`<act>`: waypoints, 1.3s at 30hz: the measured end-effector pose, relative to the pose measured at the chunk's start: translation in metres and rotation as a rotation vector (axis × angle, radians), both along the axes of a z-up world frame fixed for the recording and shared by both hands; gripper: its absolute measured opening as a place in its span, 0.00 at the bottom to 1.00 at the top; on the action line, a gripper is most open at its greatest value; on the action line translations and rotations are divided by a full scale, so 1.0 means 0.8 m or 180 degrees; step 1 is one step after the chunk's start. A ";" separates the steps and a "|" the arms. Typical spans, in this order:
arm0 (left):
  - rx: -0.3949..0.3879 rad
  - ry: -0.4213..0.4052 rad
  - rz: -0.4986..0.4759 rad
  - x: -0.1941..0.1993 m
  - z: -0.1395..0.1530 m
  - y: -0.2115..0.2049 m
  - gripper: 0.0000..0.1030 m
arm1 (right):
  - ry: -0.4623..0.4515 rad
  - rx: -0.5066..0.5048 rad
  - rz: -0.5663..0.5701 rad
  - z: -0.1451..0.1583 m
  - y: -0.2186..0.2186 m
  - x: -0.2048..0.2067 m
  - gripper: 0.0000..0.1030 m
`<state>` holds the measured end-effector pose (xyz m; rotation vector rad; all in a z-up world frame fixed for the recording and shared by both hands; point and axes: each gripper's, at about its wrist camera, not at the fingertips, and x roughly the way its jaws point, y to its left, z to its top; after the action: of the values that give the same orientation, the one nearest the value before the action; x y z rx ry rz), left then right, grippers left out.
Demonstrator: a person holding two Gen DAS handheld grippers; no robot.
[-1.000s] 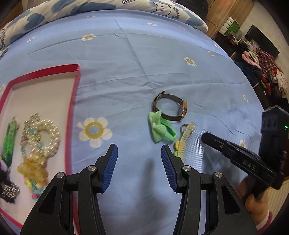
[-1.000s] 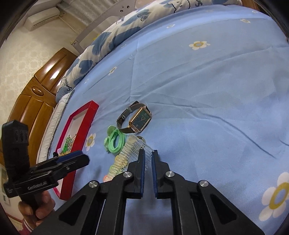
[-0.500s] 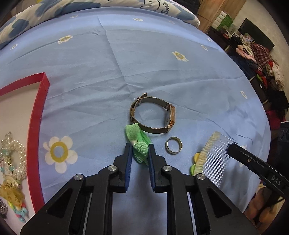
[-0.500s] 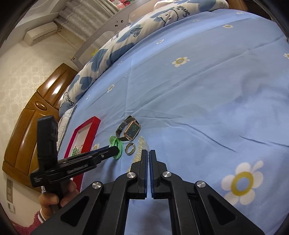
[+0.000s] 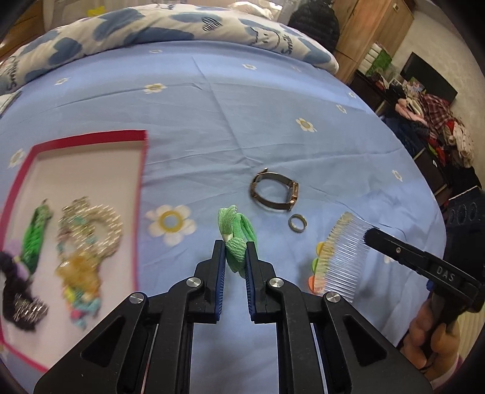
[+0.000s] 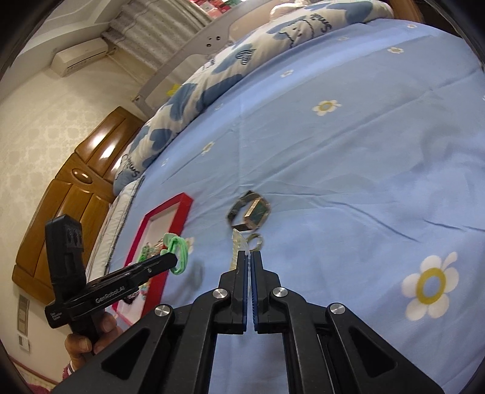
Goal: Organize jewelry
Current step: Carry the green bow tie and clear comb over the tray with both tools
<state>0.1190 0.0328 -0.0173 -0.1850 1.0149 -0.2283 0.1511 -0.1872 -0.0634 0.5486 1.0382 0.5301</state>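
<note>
My left gripper (image 5: 235,247) is shut on a green fabric hair tie (image 5: 239,230) and holds it just above the blue flowered bedsheet (image 5: 272,127). In the right wrist view the hair tie (image 6: 178,251) hangs from the left gripper (image 6: 169,261), near the red-rimmed tray (image 6: 169,209). My right gripper (image 6: 249,257) is shut on a clear comb (image 6: 237,247), which has coloured bits along its spine; the comb (image 5: 342,251) is raised off the sheet. A mesh-band watch (image 5: 274,194) and a ring (image 5: 298,223) lie on the sheet between the grippers.
The red-rimmed tray (image 5: 141,188) at the left holds several pieces, among them a pearl bracelet (image 5: 94,224), a green braided band (image 5: 35,236) and dark hair ties. A folded quilt (image 5: 151,27) lies at the far side. Clothes are piled beyond the bed's right edge.
My left gripper has shut on the green hair tie and lifted it, swinging left so the tray is back in view. The right gripper has raised the comb, uncovering the ring.
</note>
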 end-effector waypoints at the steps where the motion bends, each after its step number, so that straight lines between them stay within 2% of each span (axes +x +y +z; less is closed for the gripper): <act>1: -0.0011 -0.0008 0.0023 -0.005 0.002 0.005 0.10 | -0.0008 0.0009 0.0023 0.002 0.004 -0.002 0.01; 20: -0.0110 -0.0157 0.0661 -0.108 0.027 0.122 0.10 | -0.0072 0.0179 0.0599 0.032 0.121 -0.033 0.01; 32: -0.0082 -0.0184 0.0989 -0.132 0.030 0.184 0.10 | -0.0117 0.0207 0.0985 0.041 0.207 -0.039 0.01; 39: -0.0074 -0.0120 0.1119 -0.133 0.017 0.214 0.10 | -0.0103 0.0140 0.1149 0.033 0.253 -0.040 0.01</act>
<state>0.0128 0.2041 -0.0037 -0.3745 0.9257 0.0763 0.1194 0.0155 -0.0368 0.3902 1.1030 0.8787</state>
